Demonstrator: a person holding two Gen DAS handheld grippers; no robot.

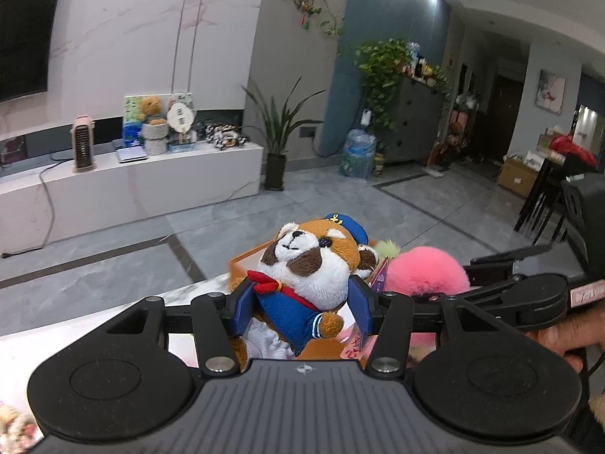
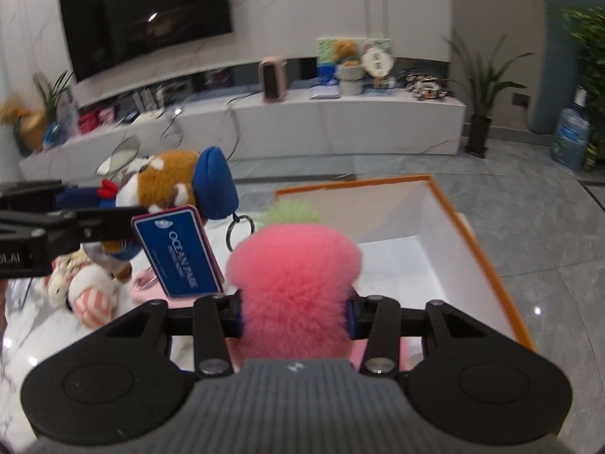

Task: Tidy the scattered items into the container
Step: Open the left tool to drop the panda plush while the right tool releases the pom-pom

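The orange-rimmed white box (image 2: 435, 227) is the biggest thing here, sitting on the marble tabletop (image 2: 34, 340) at about 1 o'clock from the right gripper (image 2: 295, 319) in its own view; what shows of its inside looks bare. The right gripper's 2 fingers are clamped on a pink fluffy pom-pom (image 2: 295, 276) with a green tuft (image 2: 293, 210), held just short of the near wall. At 10 o'clock in that view, the left gripper (image 1: 302, 304) has its blue pads (image 1: 242, 308) squeezed on the torso of a sailor-suited plush animal (image 1: 310, 265), raised above the table, with a blue tag (image 2: 177, 249) and a metal ring (image 2: 238, 230) dangling below it. At 8 o'clock, 1 striped plush toy (image 2: 87, 291) lies on the table.

The risks are mostly about crowding. Both loads sit close together, so the tag or ring could snag the pom-pom fur or catch the box rim. The fur compresses easily, so the pom-pom may slip. Releasing early would drop either toy outside the box.
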